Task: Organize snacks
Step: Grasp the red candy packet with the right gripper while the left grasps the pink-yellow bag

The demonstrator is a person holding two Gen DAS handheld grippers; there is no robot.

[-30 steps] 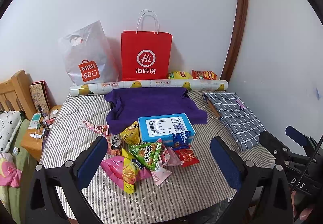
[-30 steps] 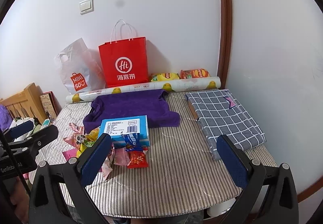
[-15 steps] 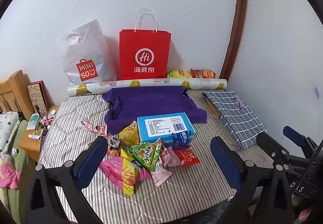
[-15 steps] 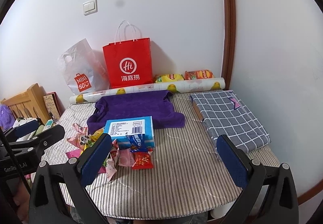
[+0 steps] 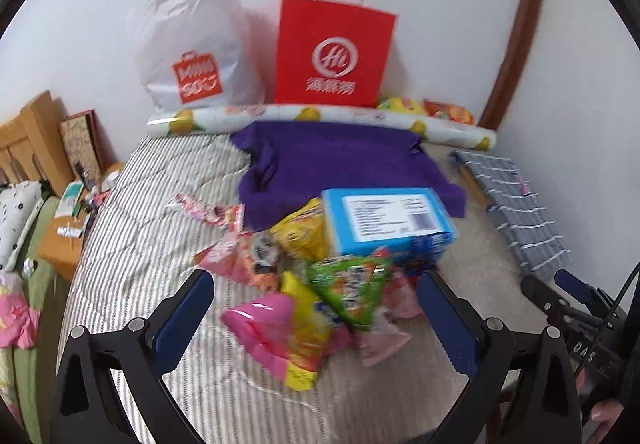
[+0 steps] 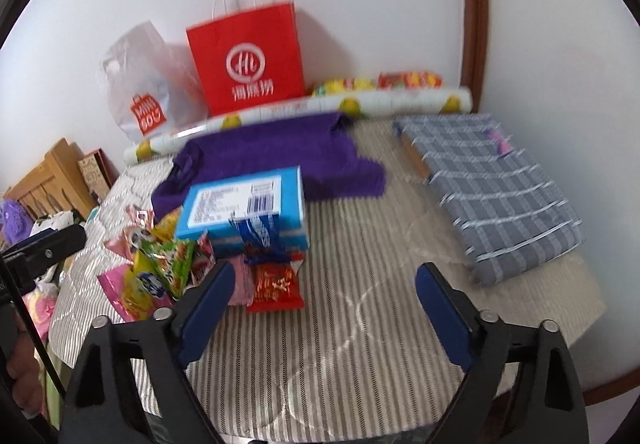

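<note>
A heap of snack packets lies on the striped table cover: a green packet (image 5: 352, 288), a pink one (image 5: 264, 320) and a yellow one (image 5: 304, 324), against a blue box (image 5: 384, 220). My left gripper (image 5: 314, 286) hangs open above this heap, nothing pressed between its pads. In the right wrist view the blue box (image 6: 244, 204) has a blue wrapper and a red packet (image 6: 276, 284) in front of it. My right gripper (image 6: 326, 276) is open and its jaws are closing. Its pads touch nothing, and the red packet lies ahead by the left finger.
A purple towel (image 5: 340, 164) lies behind the box. A red paper bag (image 5: 332, 52), a white plastic bag (image 5: 192, 44) and a printed roll (image 5: 320, 116) line the wall. A folded checked cloth (image 6: 500, 188) fills the right side. A bedside stand (image 5: 60, 244) is at the left.
Both grippers have dropped and come closer to the snack heap, which now looks larger. The right gripper's fingers stand closer together than before.
</note>
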